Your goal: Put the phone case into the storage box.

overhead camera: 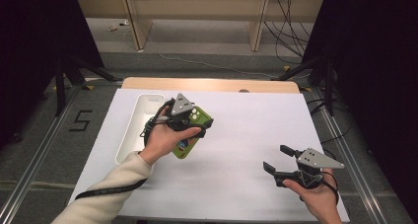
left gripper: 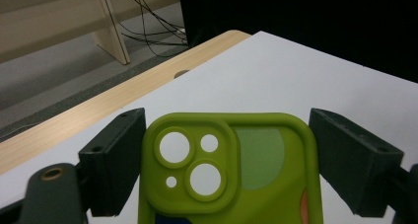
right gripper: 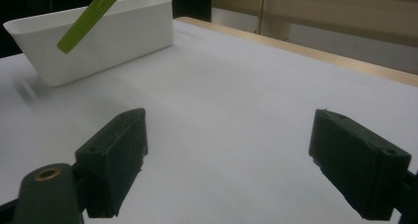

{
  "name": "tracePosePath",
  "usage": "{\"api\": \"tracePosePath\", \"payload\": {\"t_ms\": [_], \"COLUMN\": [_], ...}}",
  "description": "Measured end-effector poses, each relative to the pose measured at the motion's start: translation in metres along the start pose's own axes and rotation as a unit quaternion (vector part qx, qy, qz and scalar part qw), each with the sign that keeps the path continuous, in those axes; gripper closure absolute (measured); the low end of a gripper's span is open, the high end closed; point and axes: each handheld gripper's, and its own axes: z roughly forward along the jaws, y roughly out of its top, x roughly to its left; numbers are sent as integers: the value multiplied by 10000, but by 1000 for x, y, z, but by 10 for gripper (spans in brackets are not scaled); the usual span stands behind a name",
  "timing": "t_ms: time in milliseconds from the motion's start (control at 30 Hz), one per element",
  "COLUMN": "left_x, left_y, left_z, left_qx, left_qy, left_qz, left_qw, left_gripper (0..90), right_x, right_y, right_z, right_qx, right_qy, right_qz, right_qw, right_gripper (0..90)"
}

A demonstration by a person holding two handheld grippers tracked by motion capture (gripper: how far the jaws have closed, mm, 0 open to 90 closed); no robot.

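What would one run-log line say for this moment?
left gripper: shut on green phone case, held above table | right gripper: open, empty | white tray: on white sheet, beside case

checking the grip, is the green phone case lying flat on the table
No, the green phone case hangs tilted in the air in front of the white tray.

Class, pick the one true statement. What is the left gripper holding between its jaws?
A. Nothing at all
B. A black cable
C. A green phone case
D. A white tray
C: in the left gripper view the green phone case sits clamped between the jaws of the left gripper, camera cut-outs facing the lens.
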Motion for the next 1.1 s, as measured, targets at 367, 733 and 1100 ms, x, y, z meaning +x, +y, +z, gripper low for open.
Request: {"api": "tracePosePath", "payload": {"t_ms": [367,733,1100], "left_x": [3,9,12], "left_y": [3,7,8], "left_z": [-3,-12,-14], "left_qx": [-73,-129,-166], "left_qy": [34,143,178], "left_qz": [-42,-211,-325], "left_qw": [10000,9996,9992], "left_gripper": [169,169,169], "right_x": [0,0,0], "right_y": [0,0,0], "right_z": [0,0,0], "right_qx": [9,13,18], "right_qy": [0,6,3], "right_qz": [-5,-5,-10], "right_qw": [10000,10000,10000], "right_gripper": [160,160,160]}}
